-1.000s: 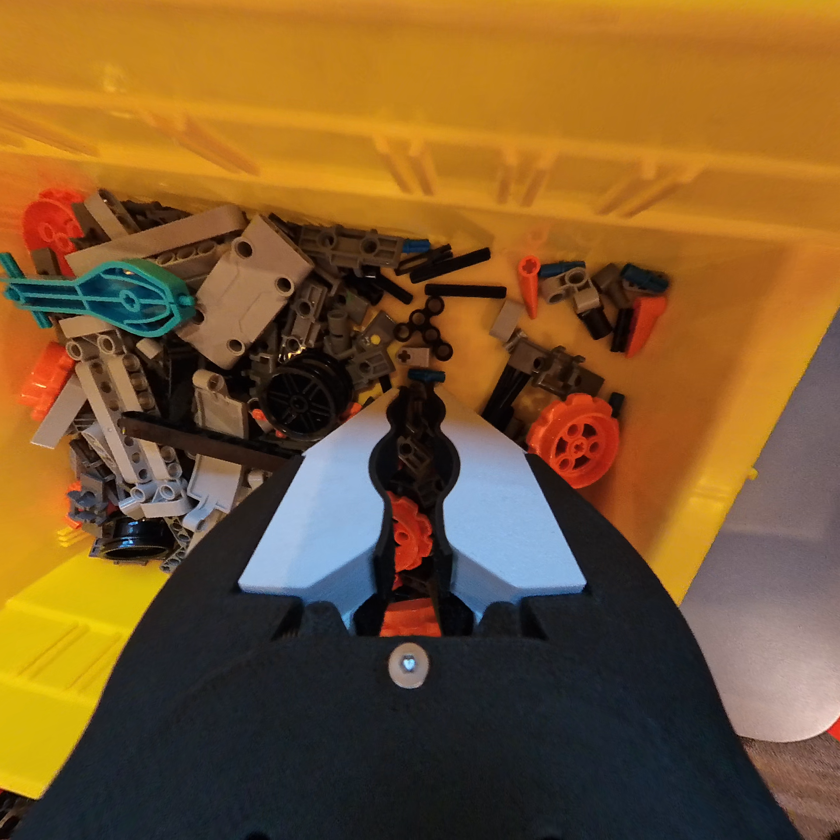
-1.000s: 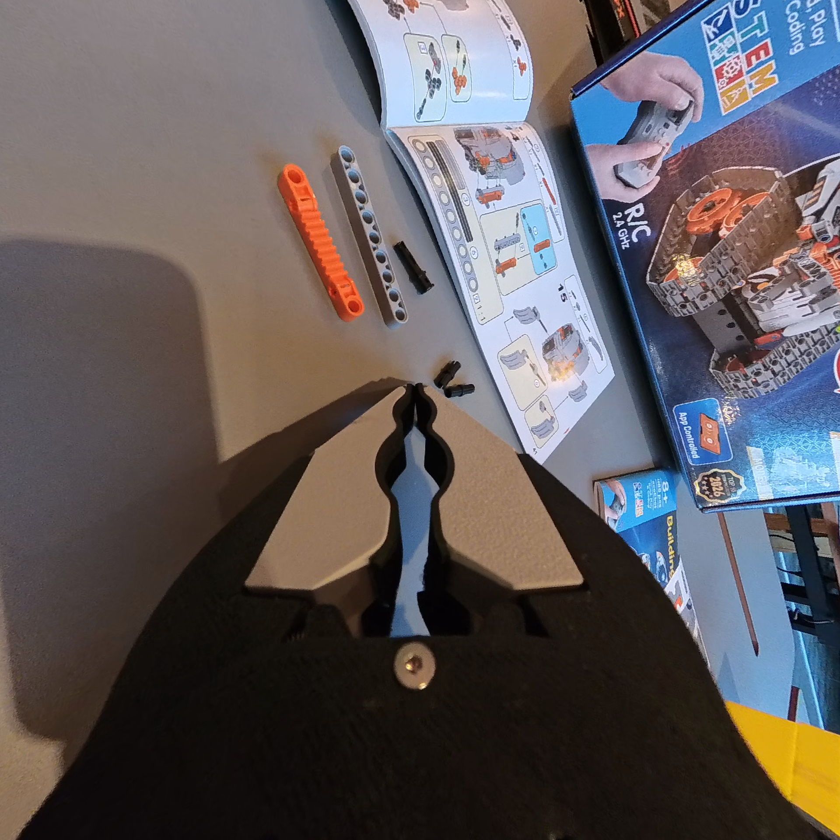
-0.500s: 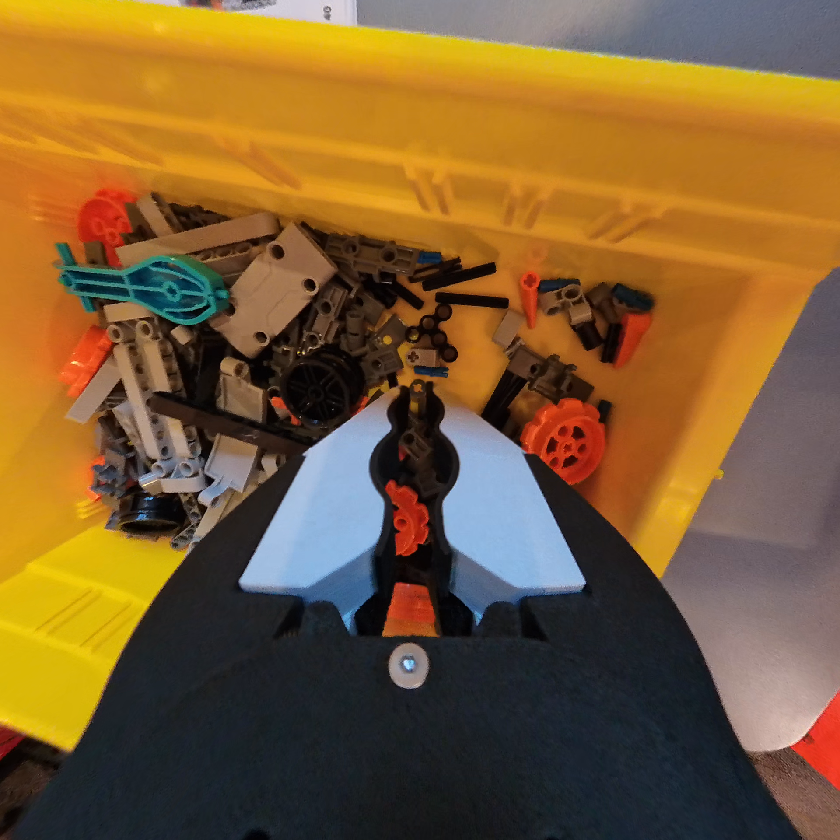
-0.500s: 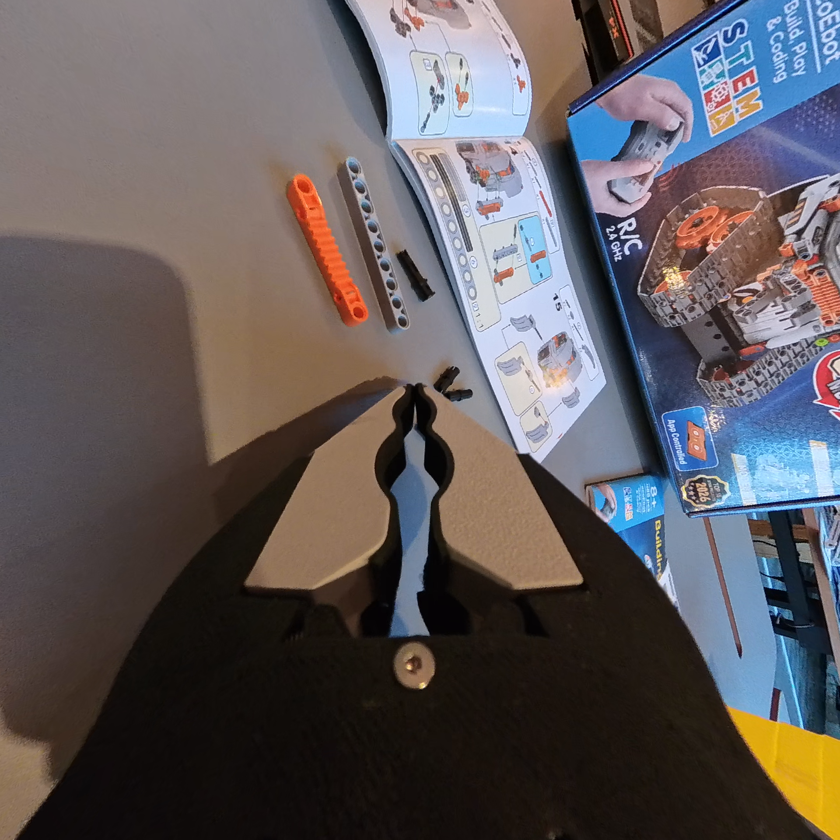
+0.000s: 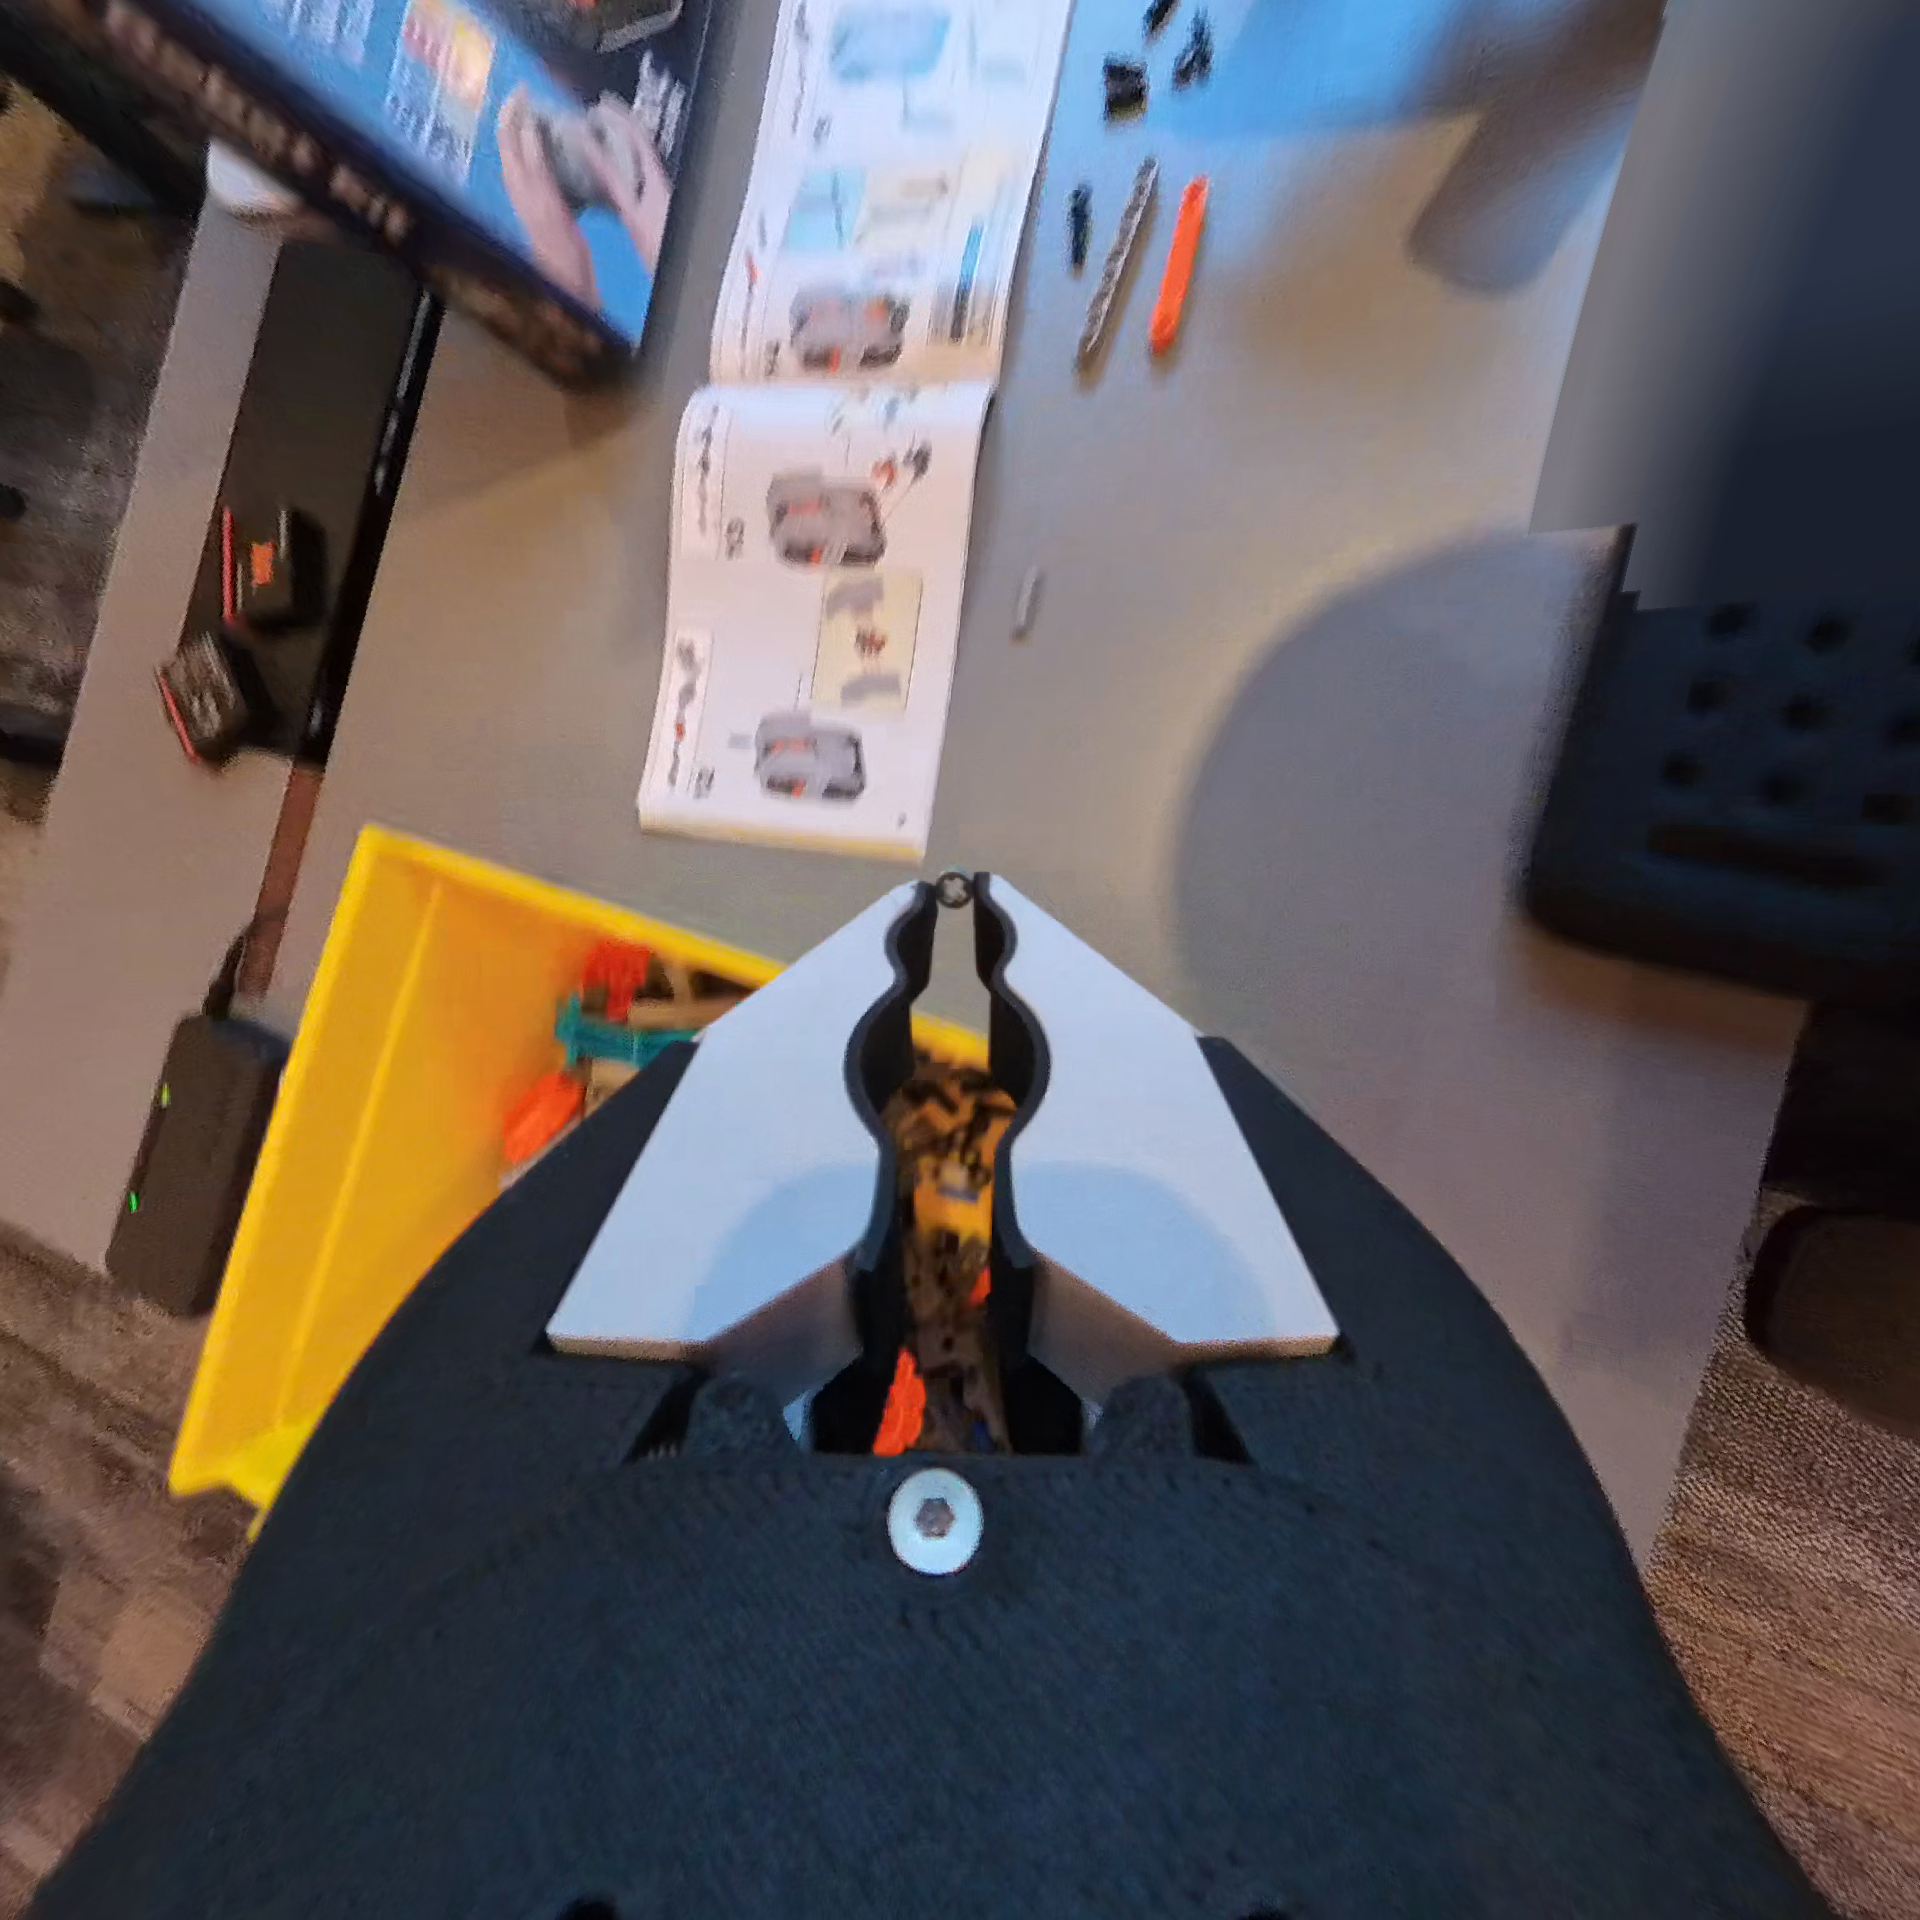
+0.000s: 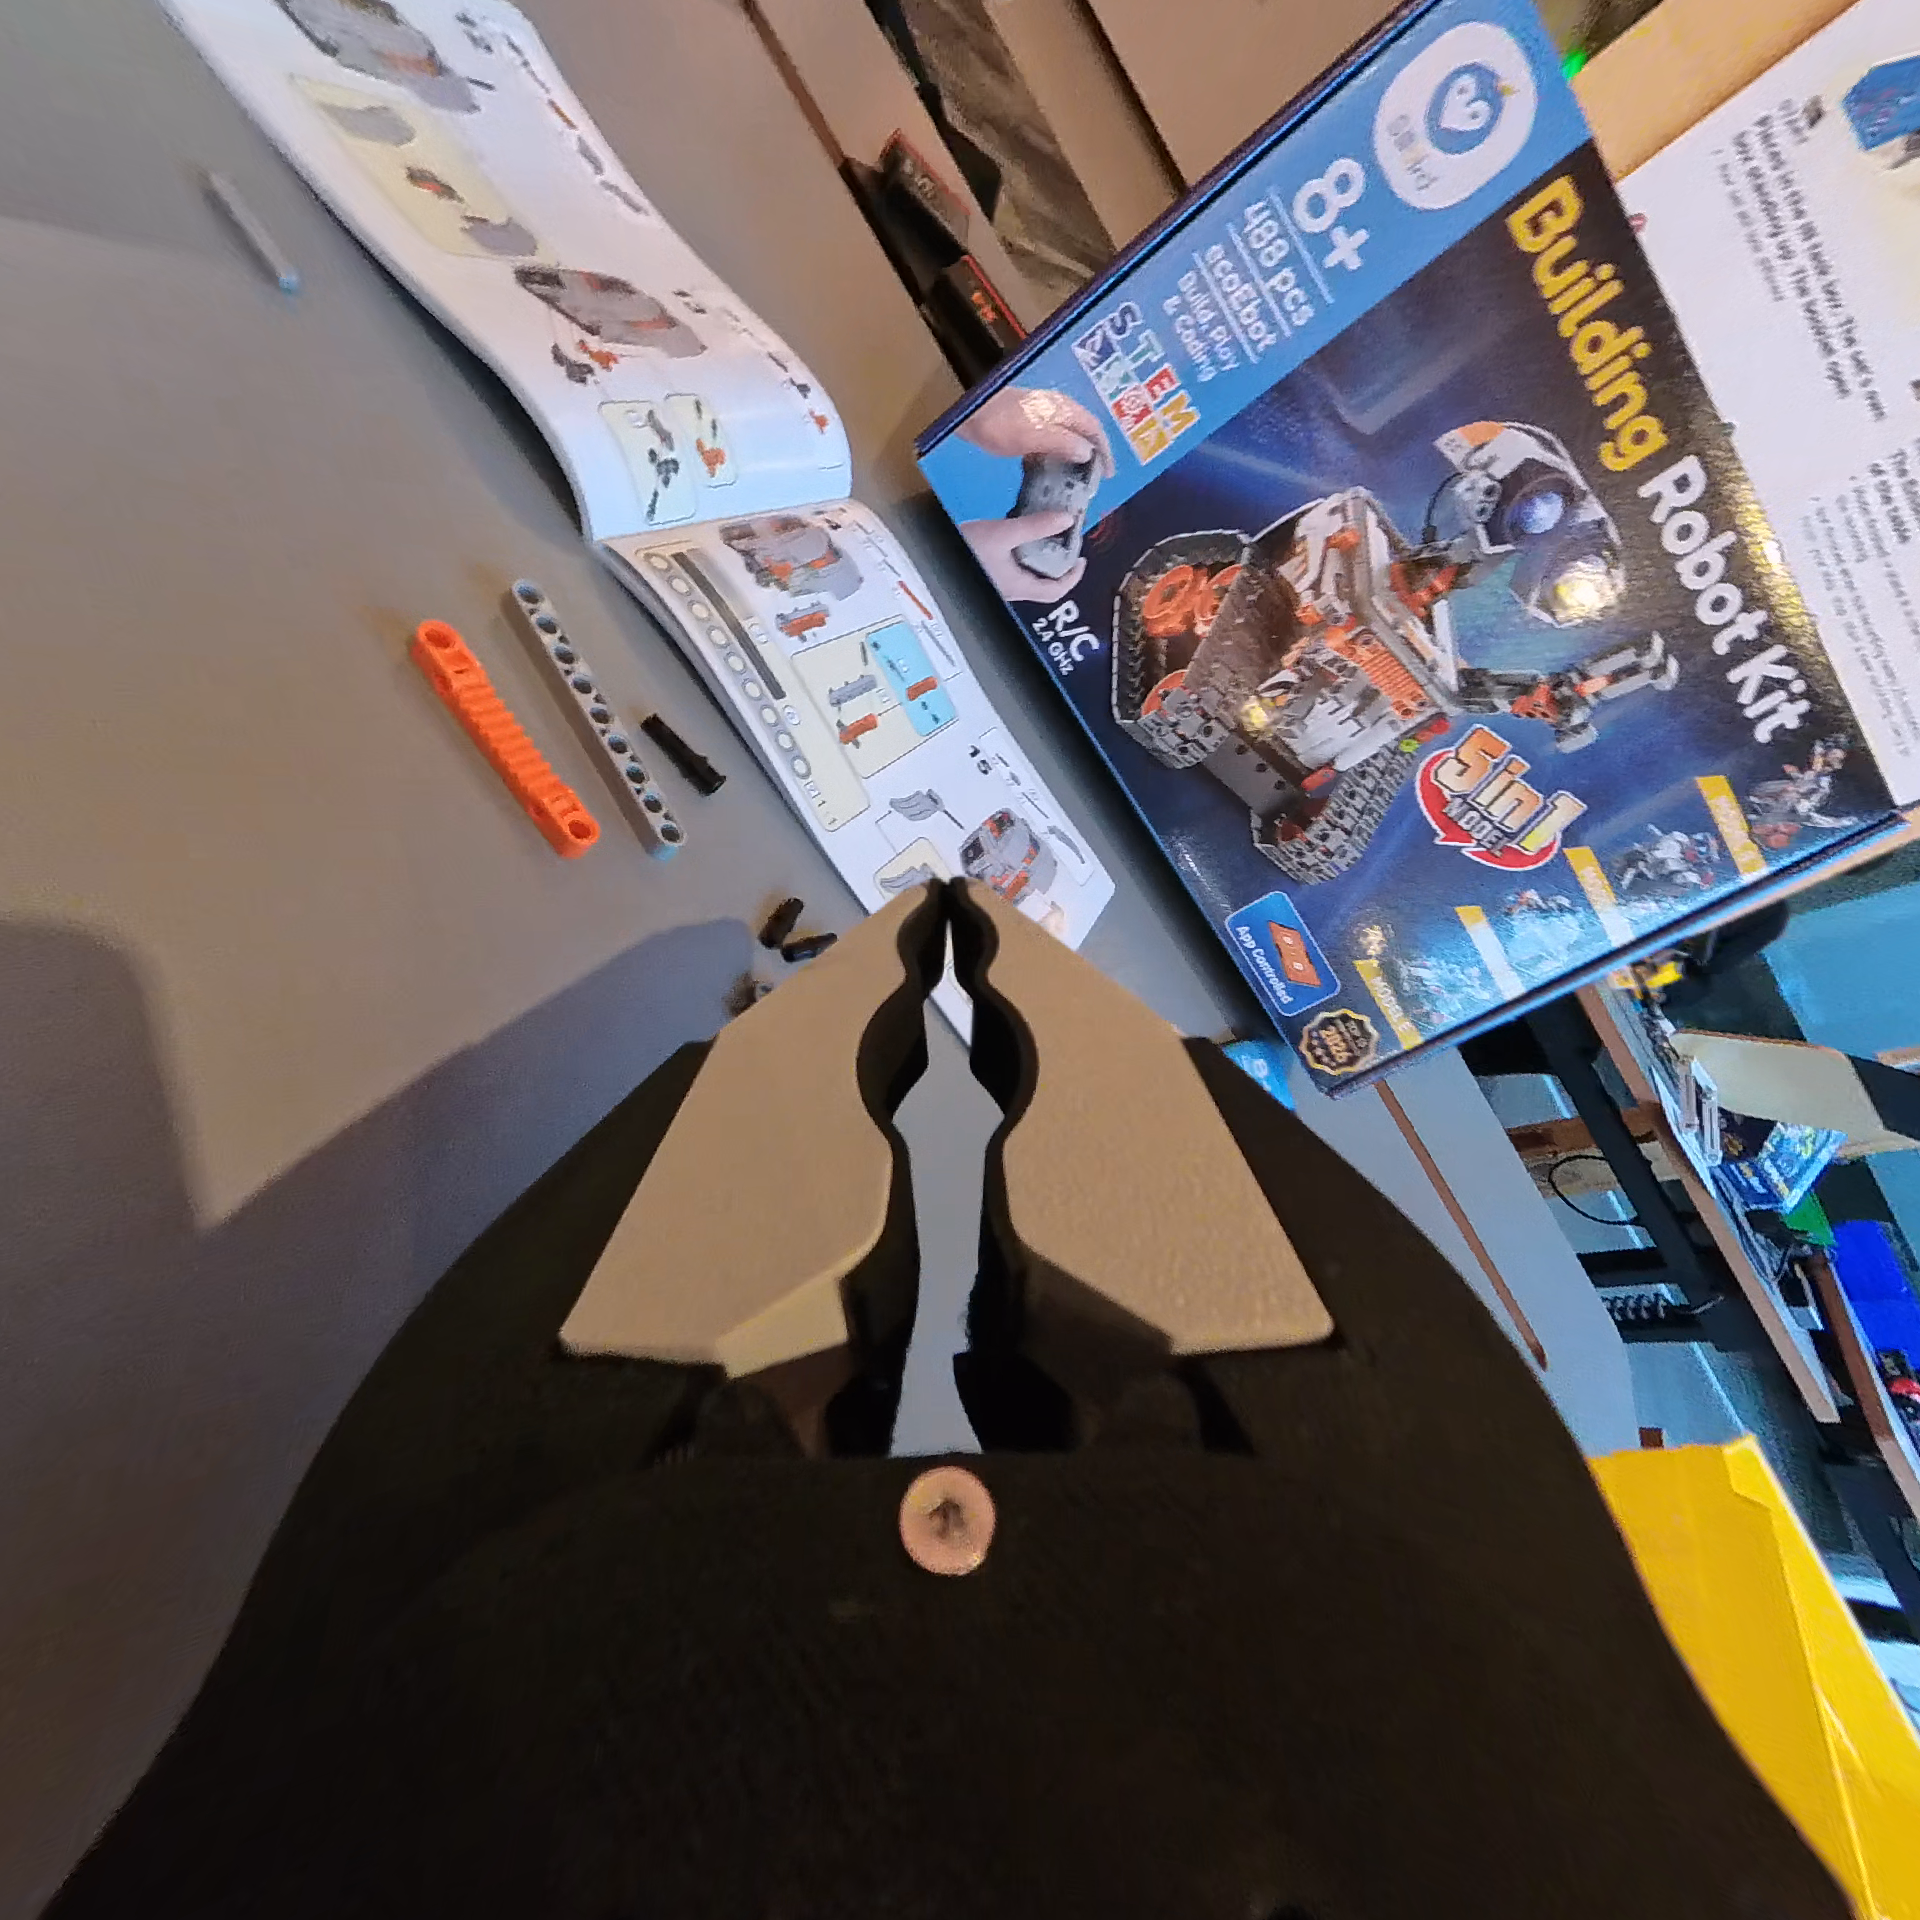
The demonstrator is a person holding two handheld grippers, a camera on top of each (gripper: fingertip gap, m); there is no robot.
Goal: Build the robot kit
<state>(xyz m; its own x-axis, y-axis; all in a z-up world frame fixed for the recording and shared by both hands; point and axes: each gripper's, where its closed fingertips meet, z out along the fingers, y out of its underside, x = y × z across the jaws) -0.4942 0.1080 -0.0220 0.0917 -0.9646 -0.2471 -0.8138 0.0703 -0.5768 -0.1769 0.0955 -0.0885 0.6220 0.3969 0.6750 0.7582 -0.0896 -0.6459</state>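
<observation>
Both grippers (image 5: 951,891) (image 6: 948,902): rough black printed bodies, pale grey wedge-shaped fingers with wavy black inner edges, one silver screw

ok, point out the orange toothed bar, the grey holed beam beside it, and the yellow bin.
orange toothed bar (image 6: 503,739), right wrist view, mid-length.
grey holed beam (image 6: 596,719), right wrist view, middle.
yellow bin (image 5: 343,1122), left wrist view, side wall.
</observation>
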